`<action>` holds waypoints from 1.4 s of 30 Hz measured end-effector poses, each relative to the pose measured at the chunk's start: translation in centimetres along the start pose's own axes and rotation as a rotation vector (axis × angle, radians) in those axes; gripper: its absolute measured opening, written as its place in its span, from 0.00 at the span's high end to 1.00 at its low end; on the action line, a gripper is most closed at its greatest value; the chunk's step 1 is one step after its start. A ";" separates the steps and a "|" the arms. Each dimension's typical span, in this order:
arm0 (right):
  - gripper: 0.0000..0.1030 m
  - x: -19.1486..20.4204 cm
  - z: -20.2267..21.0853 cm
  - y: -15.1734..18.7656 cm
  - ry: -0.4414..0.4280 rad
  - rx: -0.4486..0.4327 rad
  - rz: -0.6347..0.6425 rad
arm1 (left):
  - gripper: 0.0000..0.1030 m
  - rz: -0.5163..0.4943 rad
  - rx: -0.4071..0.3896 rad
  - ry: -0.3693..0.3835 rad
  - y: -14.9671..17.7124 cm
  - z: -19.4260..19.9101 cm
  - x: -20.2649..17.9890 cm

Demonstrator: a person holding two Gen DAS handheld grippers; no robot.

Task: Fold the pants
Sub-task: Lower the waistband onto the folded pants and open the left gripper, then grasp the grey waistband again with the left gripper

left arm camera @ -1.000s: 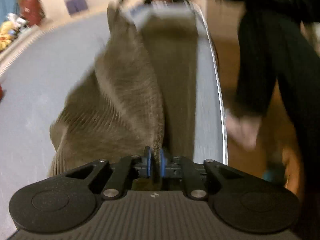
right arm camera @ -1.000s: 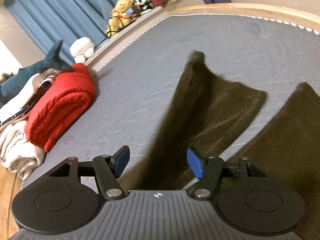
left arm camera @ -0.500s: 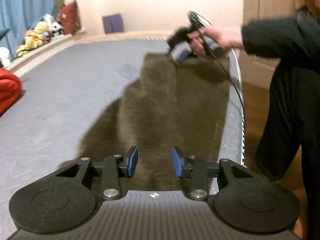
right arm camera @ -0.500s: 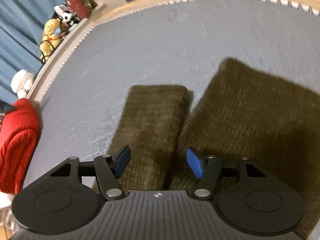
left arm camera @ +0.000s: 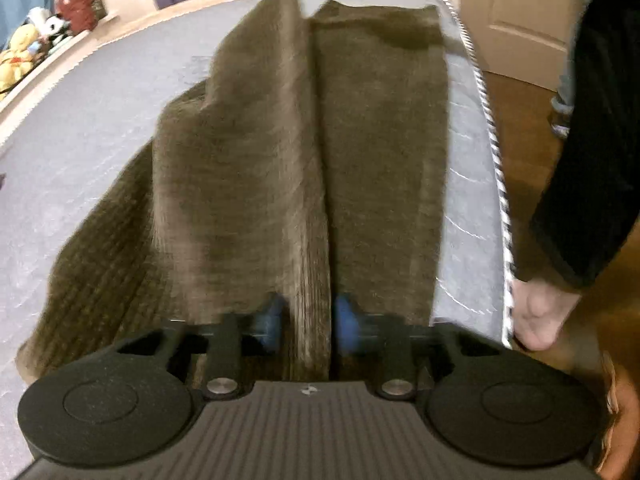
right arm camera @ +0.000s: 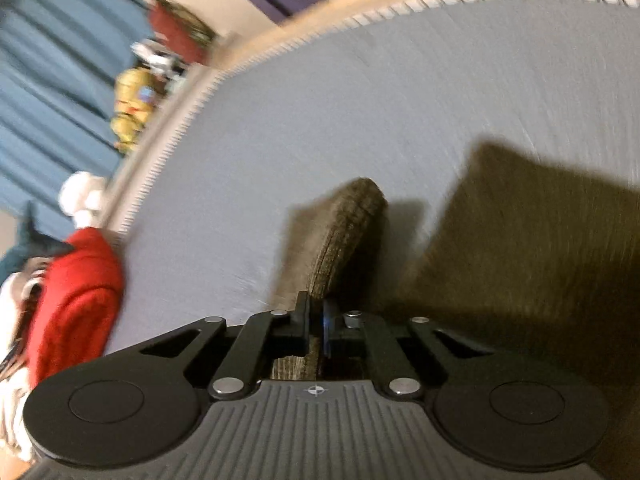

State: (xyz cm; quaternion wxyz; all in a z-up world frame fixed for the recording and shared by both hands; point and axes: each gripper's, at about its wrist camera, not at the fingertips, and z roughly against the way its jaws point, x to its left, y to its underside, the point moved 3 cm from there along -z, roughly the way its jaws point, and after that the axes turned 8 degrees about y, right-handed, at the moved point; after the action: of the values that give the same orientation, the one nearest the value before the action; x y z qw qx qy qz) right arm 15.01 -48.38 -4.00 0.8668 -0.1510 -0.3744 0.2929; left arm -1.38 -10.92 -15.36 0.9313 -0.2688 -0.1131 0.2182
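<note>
Grey mattress (left arm camera: 96, 128) fills both views, its corded edge running along the side where the person stands. Across it lie the brown corduroy pants (left arm camera: 380, 128), close to that edge, one leg flat and the other pulled up into a ridge. Both claws have just been closing. The left claw (left arm camera: 306, 320) has that ridge of cloth between its blue pads, though blur hides how firmly they bite. The right claw (right arm camera: 316, 320) is clamped together on a thin fold of the pants (right arm camera: 348, 232).

Risks, as I judge them: the left hold looks thick and bunched, so a layer may slide out mid-lift and leave the fold crooked. The right hold may catch only one layer, letting the cuff sag. Pulling the two ends unevenly would twist the leg.

Only the left view shows the mattress edge, the floor (left arm camera: 528, 128) and the person's sleeve (left arm camera: 592, 120). Only the right view shows the red bundle (right arm camera: 76, 292), the blue curtain (right arm camera: 52, 92) and the cuff end.
</note>
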 end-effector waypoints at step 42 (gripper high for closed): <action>0.65 -14.6 5.9 -2.6 0.701 -0.093 0.259 | 0.56 0.600 -0.061 -0.153 10.8 14.2 12.8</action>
State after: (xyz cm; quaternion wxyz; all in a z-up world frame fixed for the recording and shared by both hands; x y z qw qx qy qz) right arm 3.67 -59.26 -6.91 0.8903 -0.3274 -0.0458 0.3132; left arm 1.47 9.66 -8.30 0.8055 -0.3010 -0.1052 0.4996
